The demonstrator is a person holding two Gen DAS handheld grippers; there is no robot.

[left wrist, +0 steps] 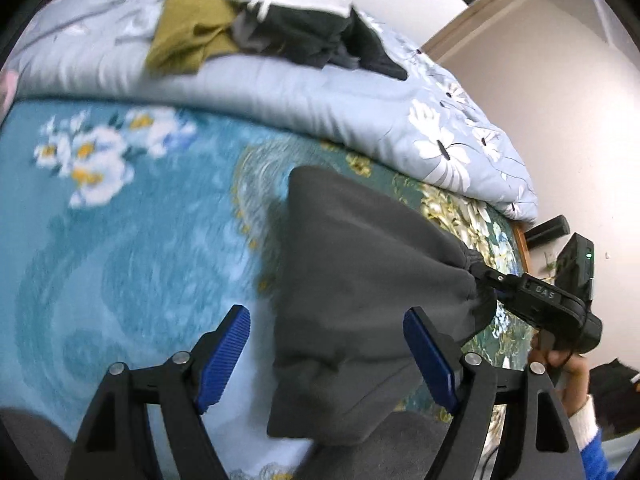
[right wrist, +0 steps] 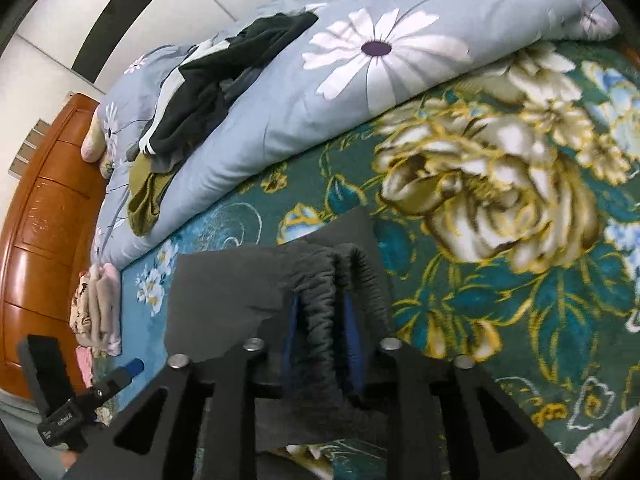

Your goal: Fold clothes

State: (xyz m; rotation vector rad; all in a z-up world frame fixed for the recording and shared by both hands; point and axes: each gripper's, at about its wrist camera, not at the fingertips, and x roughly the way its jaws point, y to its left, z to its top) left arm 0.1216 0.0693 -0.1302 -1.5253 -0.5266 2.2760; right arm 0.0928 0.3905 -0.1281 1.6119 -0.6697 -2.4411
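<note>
Headboard (right wrist: 44, 216) of orange-brown wood fills the left edge of the right wrist view. Just right of it, a folded stack of pink and beige garments (right wrist: 98, 308) lies on the teal floral blanket (right wrist: 520, 280). The left gripper (right wrist: 130, 368) enters at lower left of this view, showing one blue pad. Along the upper half runs a rolled pale blue duvet (right wrist: 280, 120) printed with daisies; on it rest an olive garment (right wrist: 146, 204) and a heap of dark clothes (right wrist: 224, 84). At lower centre the right gripper (right wrist: 322, 344) is clenched on the gathered elastic waistband of the grey trousers (right wrist: 224, 284), the ribbed band bunched between the blue pads.

In the left wrist view the left gripper (left wrist: 328, 356) stands released, its pads wide apart, and the grey trousers (left wrist: 352, 280) pass between them without either pad pressing on the cloth. The garment is lifted above the teal floral blanket (left wrist: 120, 240); its long axis runs from lower centre up to centre, with the waistband corner pulled toward the right edge, where the right gripper (left wrist: 490, 278) pinches it. A hand (left wrist: 572, 368) in a white cuff shows at lower right.
</note>
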